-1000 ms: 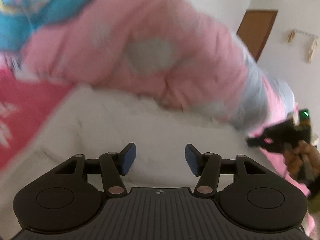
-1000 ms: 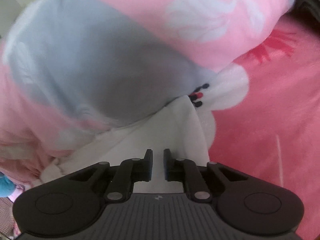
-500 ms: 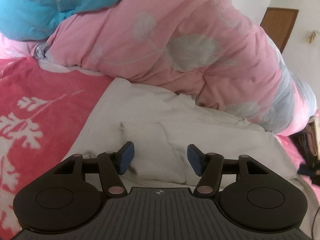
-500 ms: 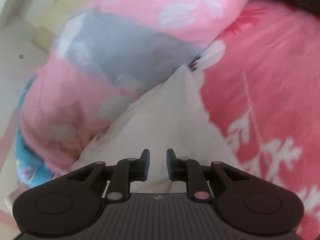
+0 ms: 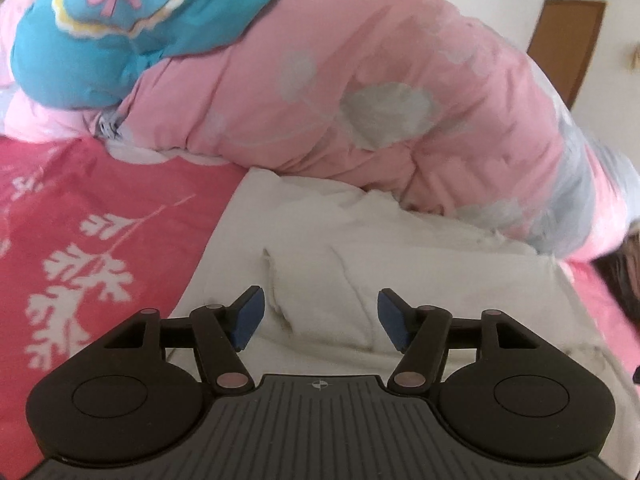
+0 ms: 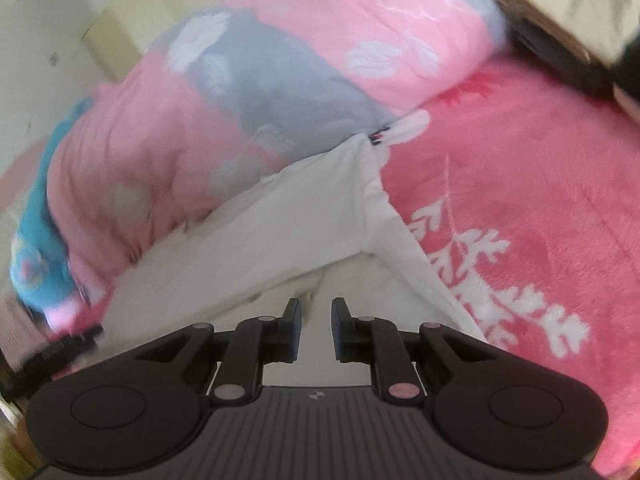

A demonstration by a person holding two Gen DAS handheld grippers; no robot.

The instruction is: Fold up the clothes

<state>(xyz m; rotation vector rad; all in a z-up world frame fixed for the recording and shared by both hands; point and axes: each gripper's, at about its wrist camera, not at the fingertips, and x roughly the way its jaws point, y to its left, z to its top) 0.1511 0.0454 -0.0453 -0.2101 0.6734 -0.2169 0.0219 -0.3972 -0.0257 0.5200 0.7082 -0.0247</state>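
Looking along my left gripper [image 5: 320, 318] first, I am seeing its jaws standing wide apart and opening a little more, with nothing clamped between them. They are hovering over the white garment [image 5: 360, 248], which is lying on the pink bedspread [image 5: 100, 220], hard up against the rolled pink quilt [image 5: 360, 92]. Near the quilt the cloth is bunching into soft ridges, and a smaller doubled flap is lying on top of the garment just ahead of my left gripper. A blue cushion [image 5: 120, 20] is sitting on the far end of the quilt.

Moving to my right gripper [image 6: 316, 330], I am seeing its jaws nearly together and closing slightly, with a narrow gap showing and no cloth in it. The white garment [image 6: 280, 232] is lying beneath it, with one long edge running alongside the quilt [image 6: 280, 80] and a corner reaching toward the quilt's end. A crisp fold line is crossing the cloth ahead of the gripper, so one layer is plainly lying over another.

I am judging the fold as begun but not finished: at least one layer is turned over, yet the garment is spreading wide and rumpling beside the quilt. Smoothing and further folds are remaining, and neither gripper is holding anything at present.
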